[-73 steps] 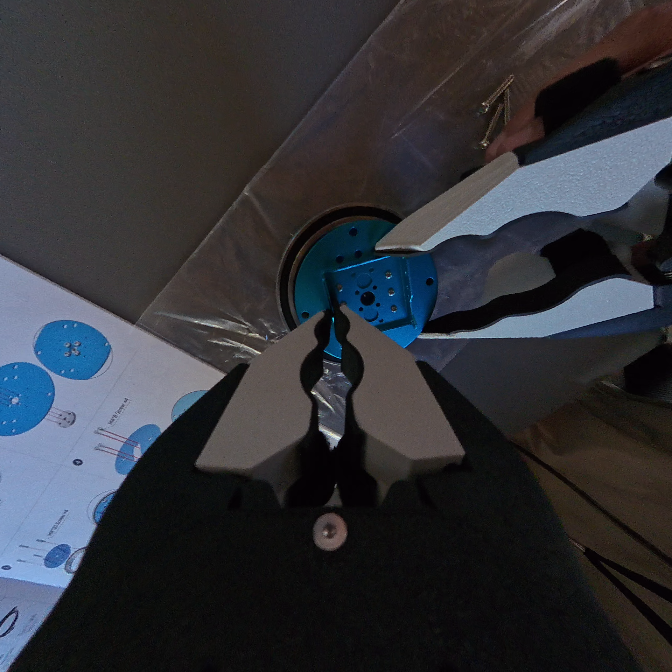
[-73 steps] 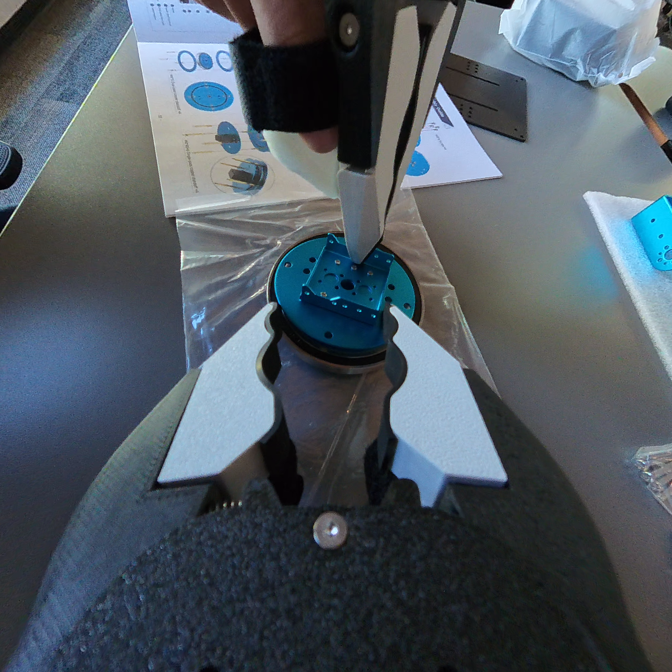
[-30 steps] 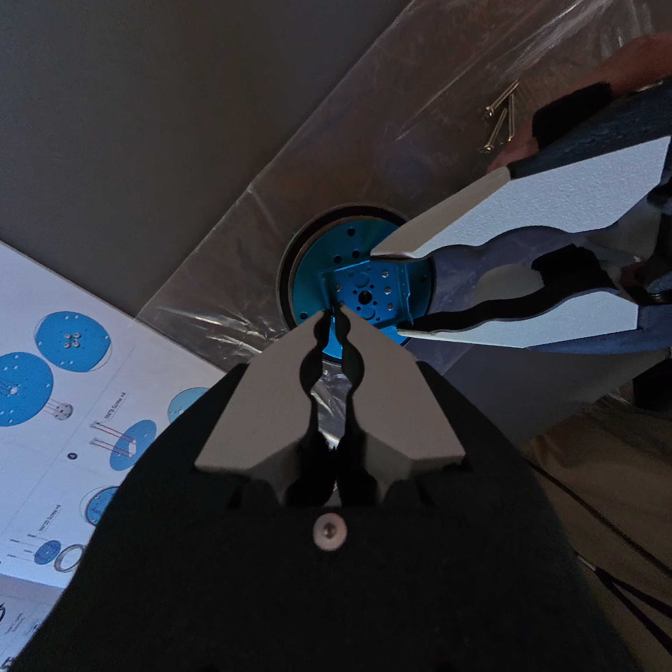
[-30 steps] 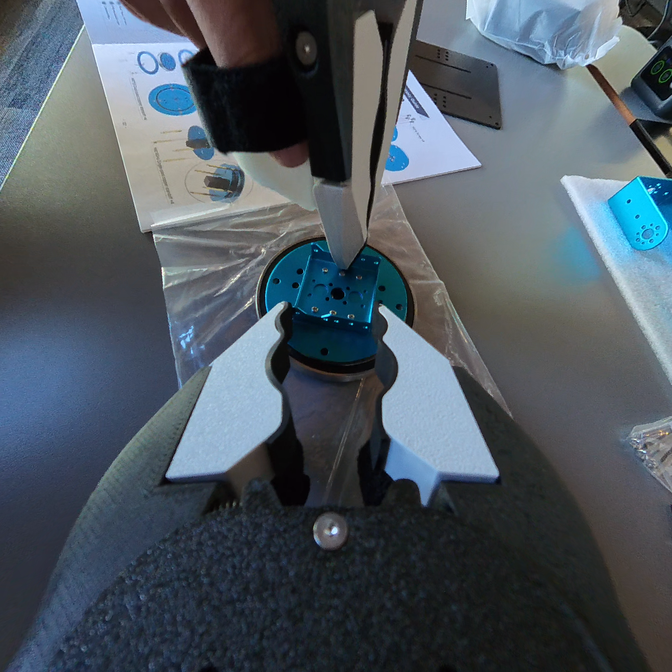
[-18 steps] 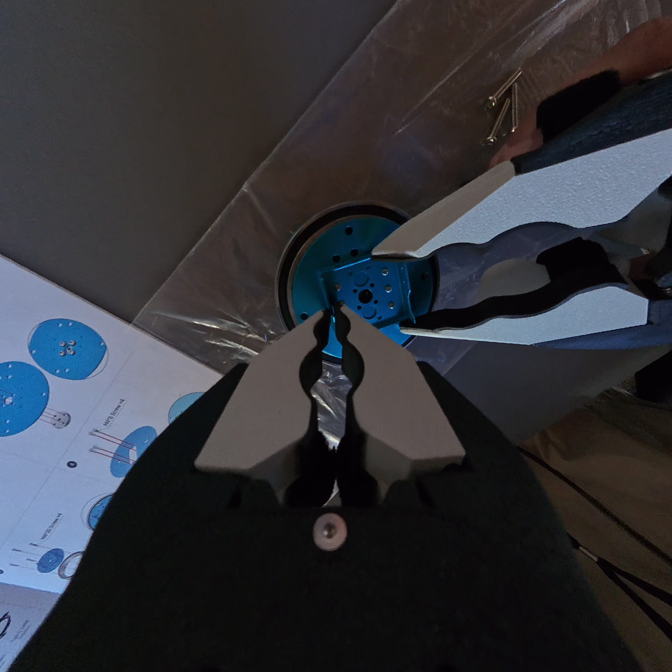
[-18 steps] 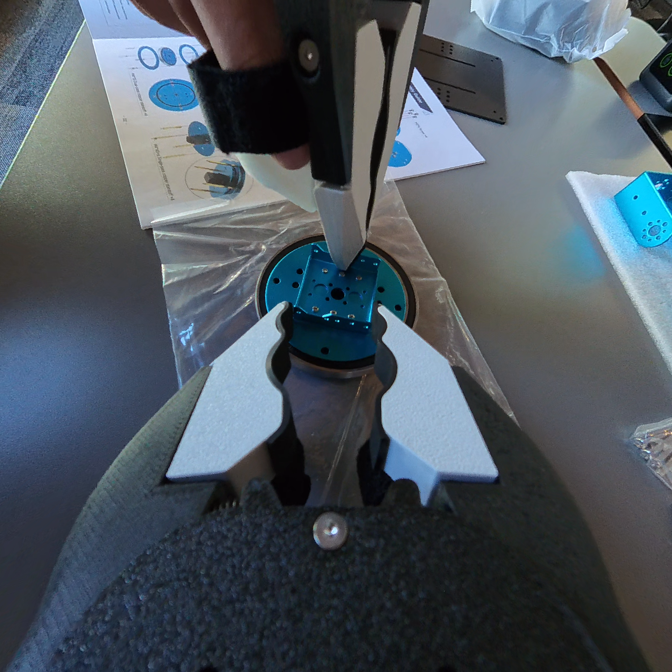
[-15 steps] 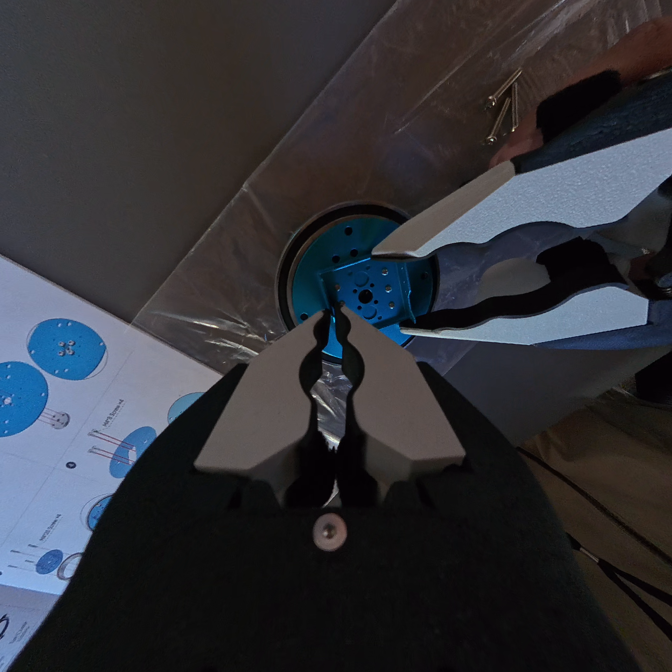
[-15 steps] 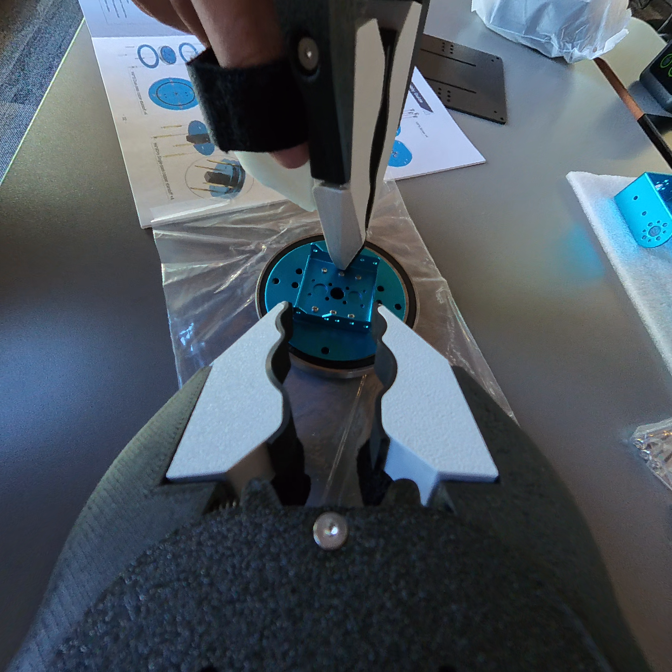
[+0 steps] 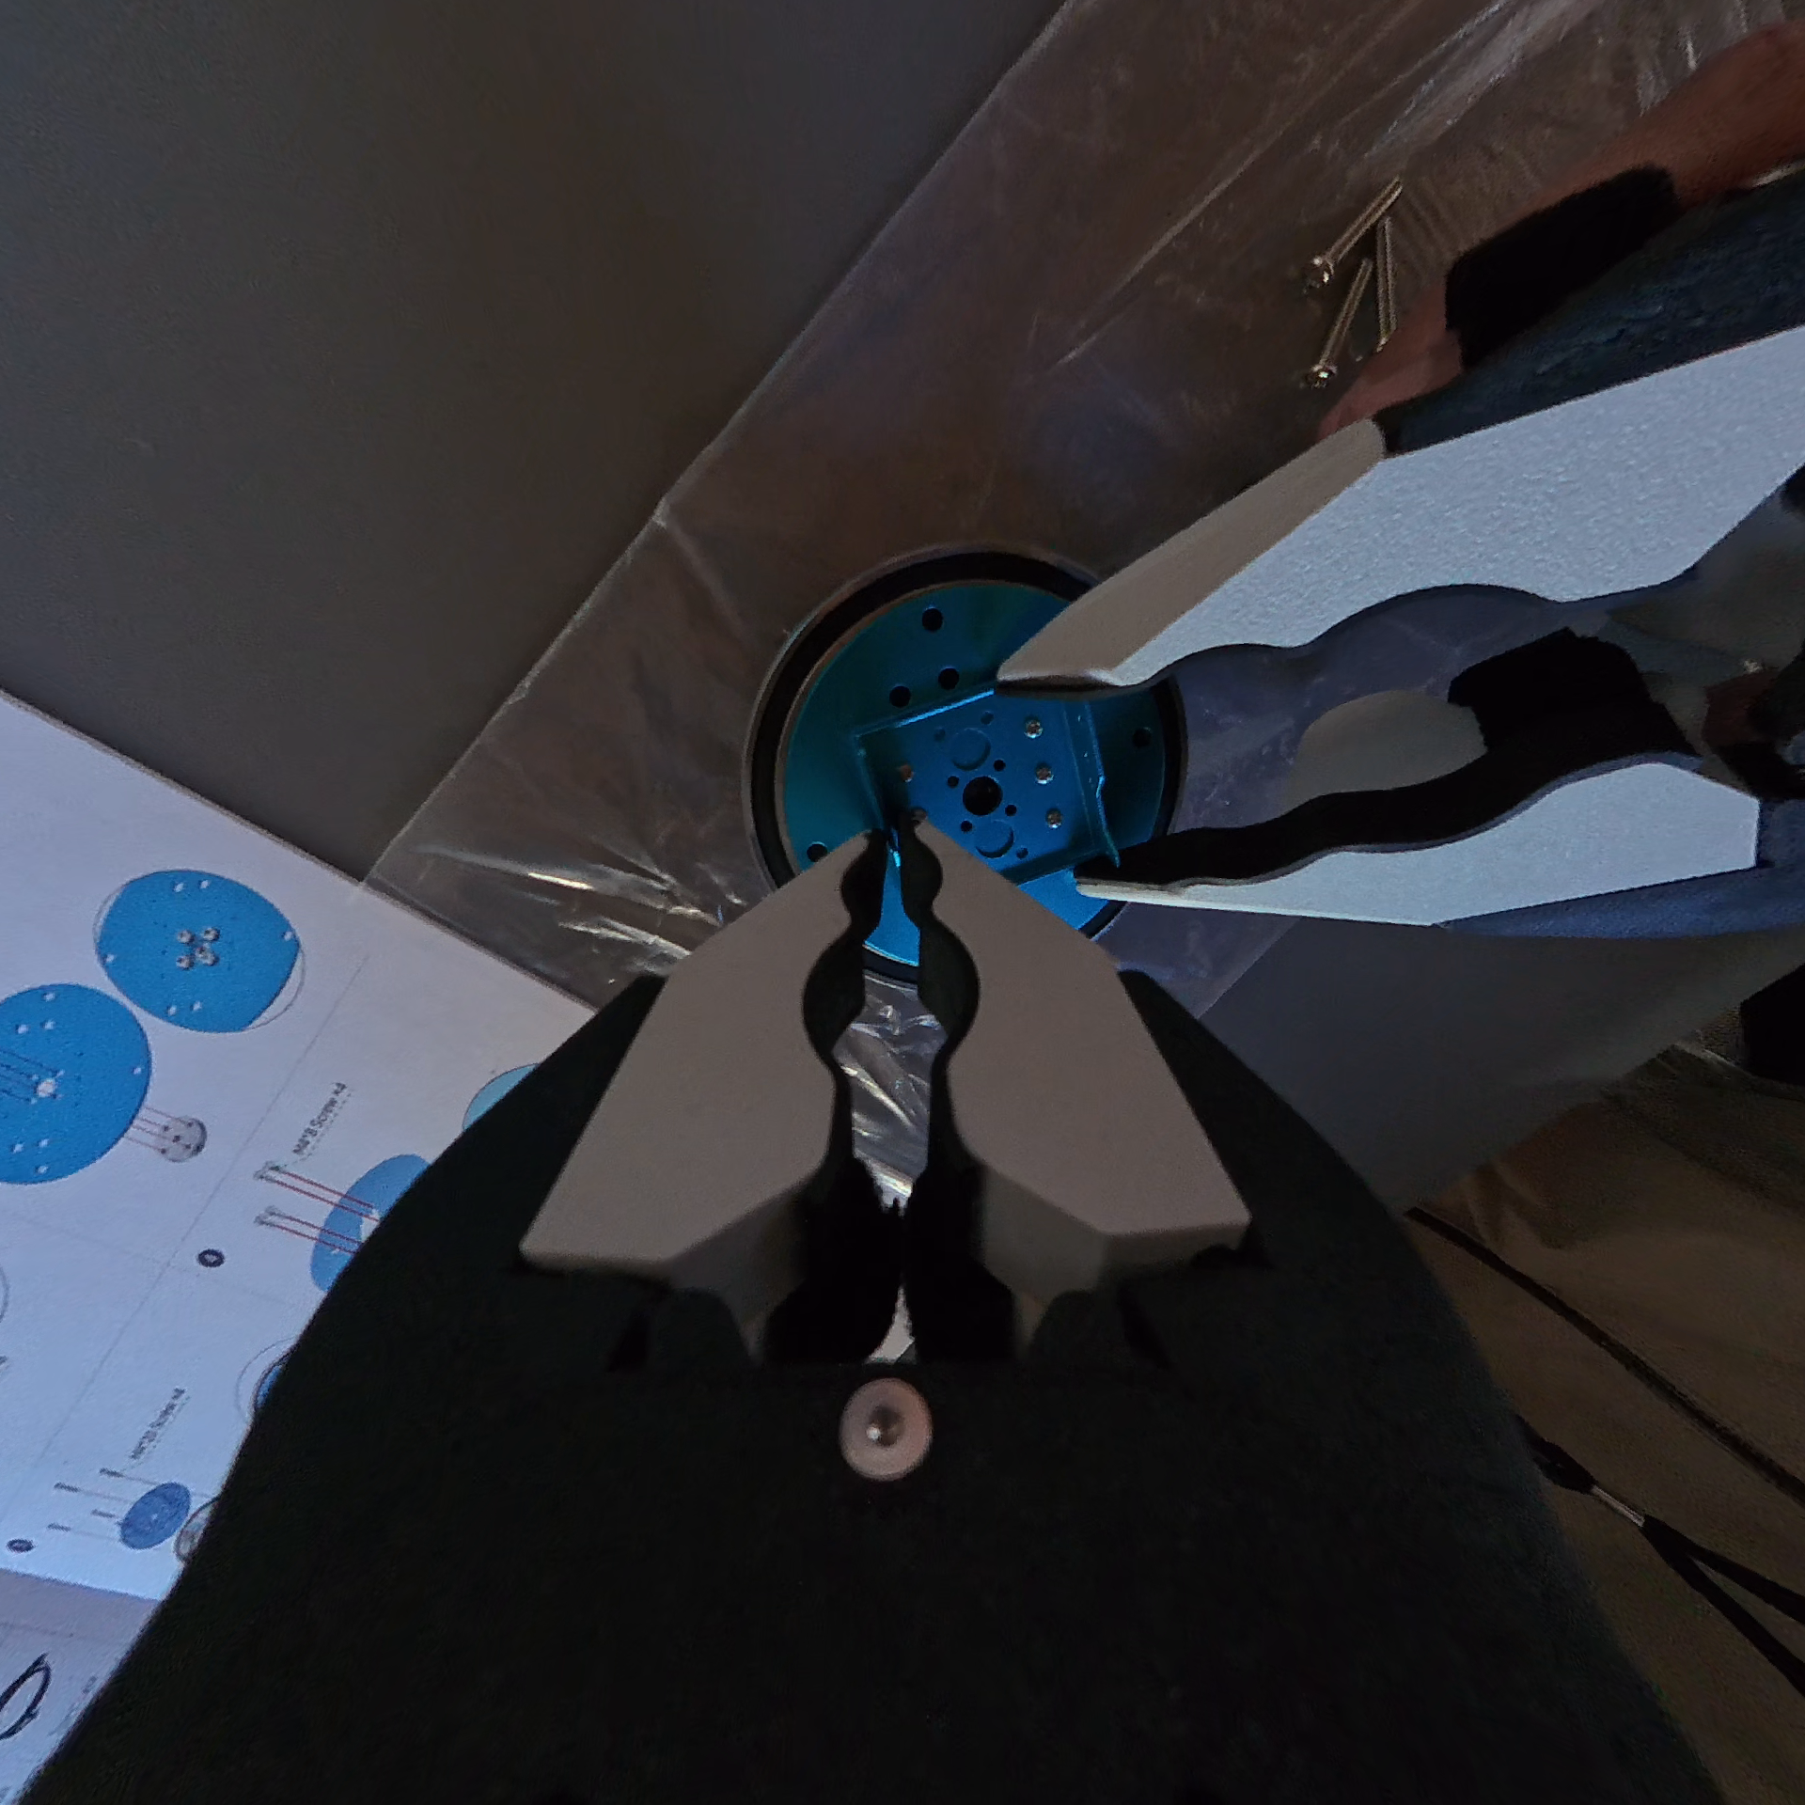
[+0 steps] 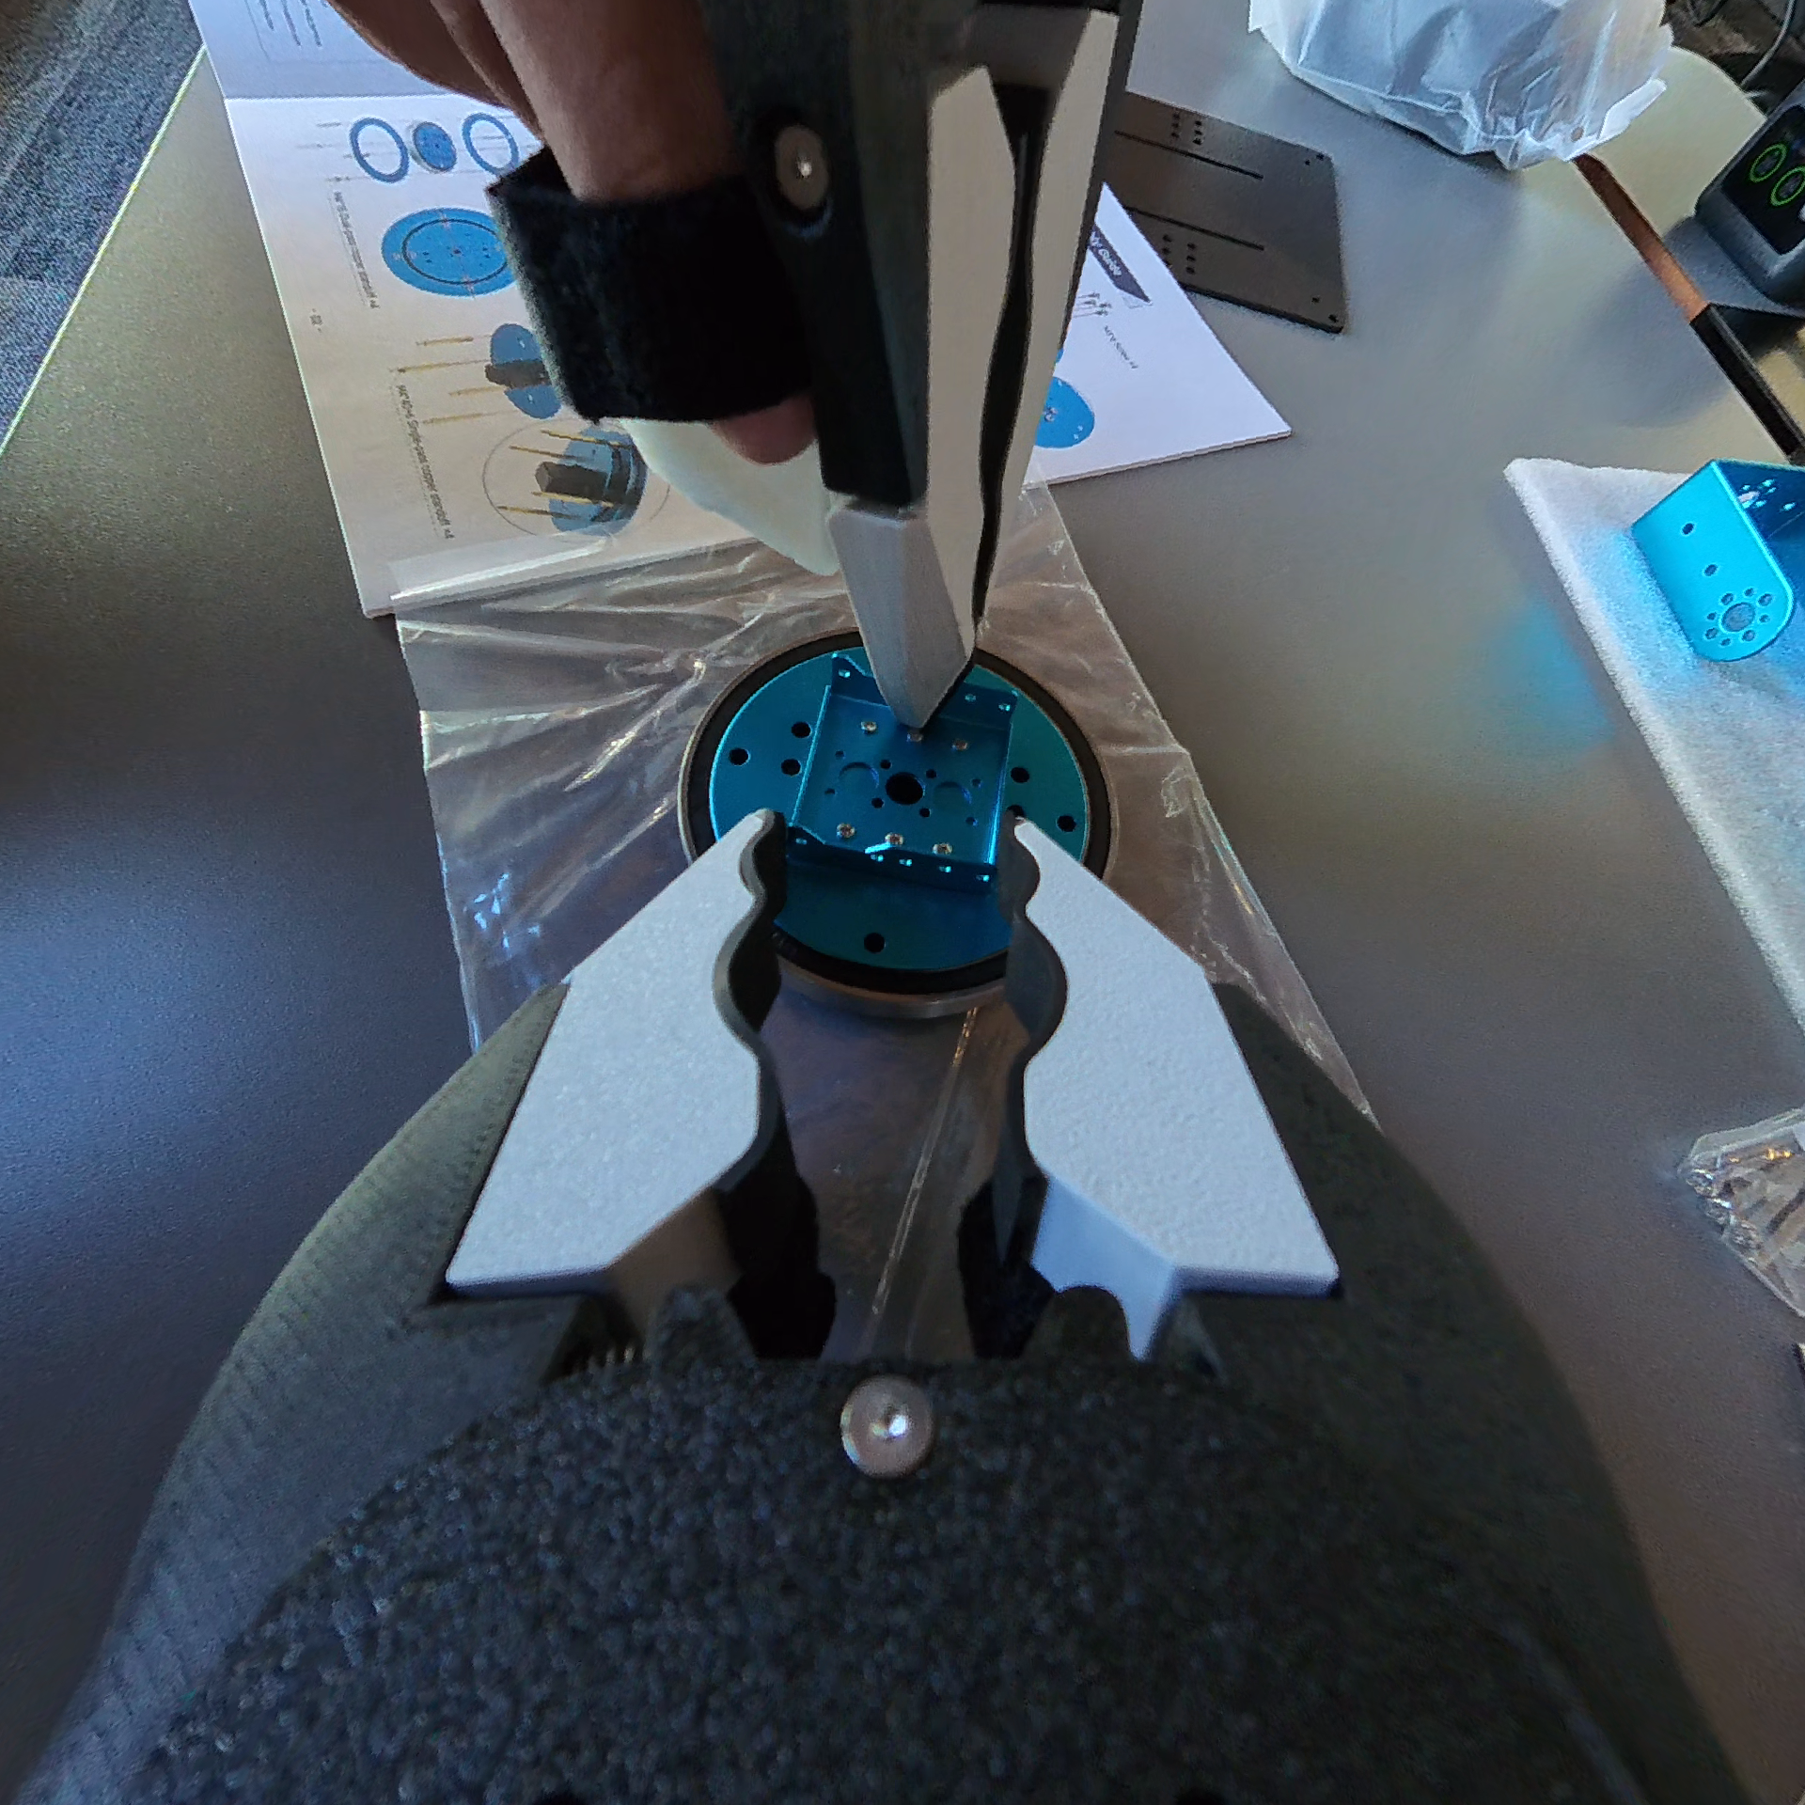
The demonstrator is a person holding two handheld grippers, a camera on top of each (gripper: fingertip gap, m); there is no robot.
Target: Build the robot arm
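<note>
A square blue bracket (image 10: pixel 899 791) sits on a round blue disc (image 10: pixel 879 928) in a black ring, on a clear plastic bag (image 10: pixel 547 781). My right gripper (image 10: pixel 891 828) is shut on the bracket, one finger on each side. It also shows in the left wrist view (image 9: pixel 1045 779). My left gripper (image 9: pixel 894 835) points down at the bracket's (image 9: pixel 986 781) far edge. Its tips are pinched on a small screw (image 10: pixel 915 734) at a hole. In the right wrist view it (image 10: pixel 918 708) comes down from above, held by a hand (image 10: pixel 586 117).
A printed instruction sheet (image 10: pixel 410 342) lies behind the bag. A black plate (image 10: pixel 1240 225) and a crumpled white bag (image 10: pixel 1446 68) are at the back right. A second blue bracket (image 10: pixel 1719 566) rests on white foam (image 10: pixel 1612 742). Loose long screws (image 9: pixel 1353 264) lie on the plastic. The grippers are tip to tip, or close to it.
The right gripper has closed from wide open onto the bracket's sides, and the bracket has turned square to it. The left gripper has stayed at the bracket's far edge.
</note>
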